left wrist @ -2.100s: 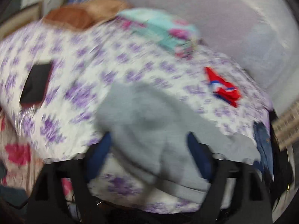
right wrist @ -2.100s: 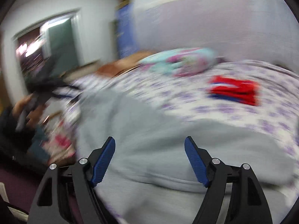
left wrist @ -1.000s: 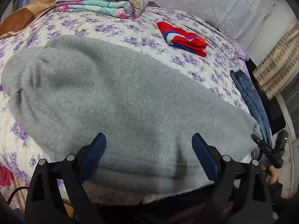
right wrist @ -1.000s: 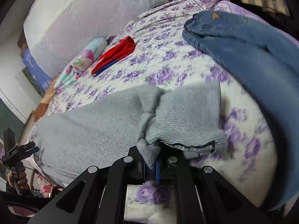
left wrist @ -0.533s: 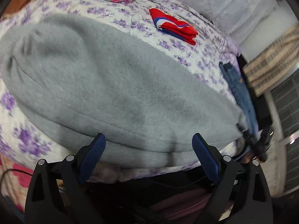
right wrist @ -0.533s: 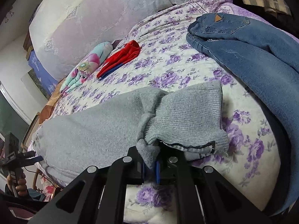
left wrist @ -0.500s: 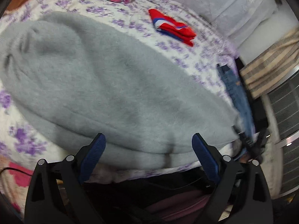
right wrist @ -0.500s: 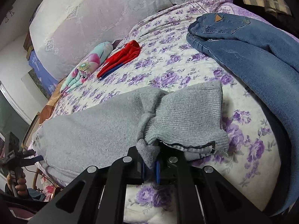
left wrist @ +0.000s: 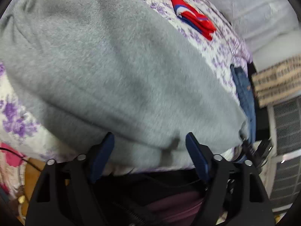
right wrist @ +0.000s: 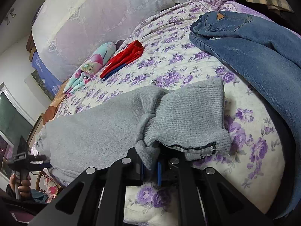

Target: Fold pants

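Grey sweatpants (left wrist: pixel 116 71) lie stretched along the near edge of the flowered bed. My left gripper (left wrist: pixel 149 148) is open, its blue pads either side of the pants' near edge, holding nothing. My right gripper (right wrist: pixel 150 166) is shut on the ribbed grey cuff (right wrist: pixel 188 116) at the other end of the pants (right wrist: pixel 90 131). The left gripper also shows at the far left of the right wrist view (right wrist: pixel 28 160), held in a hand. The right gripper shows at the right edge of the left wrist view (left wrist: pixel 254 150).
Blue jeans (right wrist: pixel 259 56) lie on the bed's right side, also in the left wrist view (left wrist: pixel 244 94). A folded red garment (right wrist: pixel 124 58) and a folded floral blanket (right wrist: pixel 90 67) lie toward the back. A white padded headboard (right wrist: pixel 112 9) is behind.
My left gripper has moved in closer to the near edge of the grey pants; its jaws have narrowed but stay open. My right gripper keeps its hold on the cuff, unmoved.
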### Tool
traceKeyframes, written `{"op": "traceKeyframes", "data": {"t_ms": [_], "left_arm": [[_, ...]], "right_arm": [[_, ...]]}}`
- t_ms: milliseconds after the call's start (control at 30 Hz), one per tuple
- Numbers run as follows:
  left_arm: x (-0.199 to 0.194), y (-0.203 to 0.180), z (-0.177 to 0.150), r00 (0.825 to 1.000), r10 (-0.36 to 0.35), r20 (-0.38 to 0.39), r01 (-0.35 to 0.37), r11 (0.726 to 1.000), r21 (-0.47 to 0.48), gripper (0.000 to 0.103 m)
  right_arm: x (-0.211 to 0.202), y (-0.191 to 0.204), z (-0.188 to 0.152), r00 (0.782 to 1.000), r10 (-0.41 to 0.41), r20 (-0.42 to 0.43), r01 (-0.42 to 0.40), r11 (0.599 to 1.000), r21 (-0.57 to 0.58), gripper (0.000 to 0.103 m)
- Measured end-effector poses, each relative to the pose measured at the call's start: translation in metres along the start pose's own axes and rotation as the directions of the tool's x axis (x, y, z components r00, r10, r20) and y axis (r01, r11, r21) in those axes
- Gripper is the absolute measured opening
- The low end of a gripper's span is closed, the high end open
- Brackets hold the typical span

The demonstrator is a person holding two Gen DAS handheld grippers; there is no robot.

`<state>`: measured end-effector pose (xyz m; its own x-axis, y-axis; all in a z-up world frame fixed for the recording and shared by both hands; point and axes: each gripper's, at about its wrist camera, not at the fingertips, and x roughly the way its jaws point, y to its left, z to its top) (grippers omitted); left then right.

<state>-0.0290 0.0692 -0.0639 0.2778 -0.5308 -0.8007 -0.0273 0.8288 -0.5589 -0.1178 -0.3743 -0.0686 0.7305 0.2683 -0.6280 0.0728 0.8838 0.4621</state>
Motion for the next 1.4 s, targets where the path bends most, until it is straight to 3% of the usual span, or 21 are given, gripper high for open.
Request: {"op": "traceKeyframes", "data": {"t_ms": [67, 133, 167, 200, 267, 433, 533, 633, 767, 833, 900, 967, 1000, 1033, 1067, 1133, 1300, 1400], "left_arm": [[0.006, -0.002, 0.002, 1.000, 0.003, 0.004, -0.003, 1.000, -0.011, 0.087], [0.006, -0.005, 0.004, 0.999, -0.002, 0.045, 0.003, 1.000, -0.016, 0.085], [0.004, -0.004, 0.005, 0.998, -0.006, 0.062, 0.007, 1.000, -0.018, 0.068], [0.000, -0.005, 0.006, 0.997, -0.005, 0.083, 0.006, 1.000, -0.014, 0.059], [-0.006, -0.004, 0.006, 0.994, -0.029, 0.105, 0.029, 1.000, 0.001, 0.021], [-0.020, -0.002, 0.000, 0.988, -0.068, 0.137, 0.068, 0.998, 0.005, 0.011], [-0.048, -0.017, -0.016, 0.979, -0.086, 0.184, 0.074, 0.995, 0.072, 0.009], [-0.066, -0.015, -0.026, 0.976, -0.088, 0.198, 0.072, 0.994, 0.084, 0.009], [-0.040, 0.018, -0.032, 0.994, -0.024, 0.110, 0.025, 1.000, -0.012, 0.009], [-0.023, 0.035, -0.036, 0.999, -0.011, 0.052, 0.014, 0.998, -0.057, 0.008], [-0.016, 0.044, -0.040, 1.000, -0.013, 0.020, 0.015, 0.997, -0.075, 0.008], [-0.021, 0.035, -0.041, 0.998, -0.048, 0.029, 0.049, 0.998, -0.036, 0.007], [-0.029, 0.022, -0.040, 0.995, -0.075, 0.058, 0.074, 0.997, 0.012, 0.010], [-0.035, 0.012, -0.040, 0.994, -0.079, 0.075, 0.075, 0.996, 0.050, 0.027], [-0.039, 0.001, -0.038, 0.992, -0.082, 0.091, 0.074, 0.993, 0.088, 0.052], [-0.041, -0.012, -0.032, 0.991, -0.048, 0.122, 0.034, 0.993, 0.116, 0.069], [-0.022, 0.006, -0.017, 0.997, -0.039, 0.059, 0.039, 0.999, 0.013, 0.069], [-0.017, 0.014, -0.012, 0.996, -0.063, 0.065, 0.065, 0.997, -0.031, 0.069]], "right_arm": [[-0.001, 0.000, 0.000, 1.000, 0.003, -0.001, -0.003, 1.000, 0.004, 0.009], [-0.001, 0.000, 0.000, 1.000, 0.004, -0.001, -0.004, 1.000, 0.003, 0.009], [0.000, 0.000, 0.000, 1.000, 0.005, 0.001, -0.005, 1.000, 0.004, 0.009], [0.000, 0.000, 0.000, 1.000, 0.006, 0.001, -0.006, 1.000, 0.003, 0.009], [-0.001, 0.000, -0.001, 1.000, 0.007, 0.004, -0.007, 1.000, 0.002, 0.009], [-0.009, 0.005, 0.001, 0.999, 0.012, 0.031, -0.012, 1.000, -0.021, 0.010], [-0.029, 0.016, 0.006, 0.997, 0.025, 0.068, -0.021, 0.998, -0.064, 0.010], [-0.033, 0.019, 0.008, 0.999, 0.006, 0.050, -0.002, 0.996, -0.091, 0.010], [-0.009, 0.002, -0.001, 0.999, -0.020, -0.035, 0.018, 0.999, -0.047, 0.011], [-0.007, 0.001, -0.005, 0.999, -0.019, -0.033, 0.017, 0.999, -0.048, 0.011], [-0.008, 0.001, -0.005, 0.999, -0.019, -0.031, 0.017, 0.998, -0.052, 0.011], [-0.008, 0.001, -0.005, 0.999, -0.021, -0.033, 0.019, 0.998, -0.054, 0.012], [-0.008, 0.002, -0.004, 0.999, -0.023, -0.034, 0.021, 0.998, -0.057, 0.012], [-0.008, 0.002, -0.004, 0.999, -0.024, -0.034, 0.022, 0.998, -0.059, 0.012], [-0.008, 0.003, -0.003, 0.999, -0.026, -0.033, 0.024, 0.998, -0.060, 0.012], [-0.007, 0.002, -0.003, 0.999, -0.025, -0.031, 0.023, 0.998, -0.057, 0.012], [-0.007, 0.000, -0.003, 0.999, -0.015, -0.029, 0.014, 0.999, -0.049, 0.012], [-0.006, 0.000, -0.004, 0.999, -0.016, -0.029, 0.014, 0.999, -0.049, 0.012]]}}
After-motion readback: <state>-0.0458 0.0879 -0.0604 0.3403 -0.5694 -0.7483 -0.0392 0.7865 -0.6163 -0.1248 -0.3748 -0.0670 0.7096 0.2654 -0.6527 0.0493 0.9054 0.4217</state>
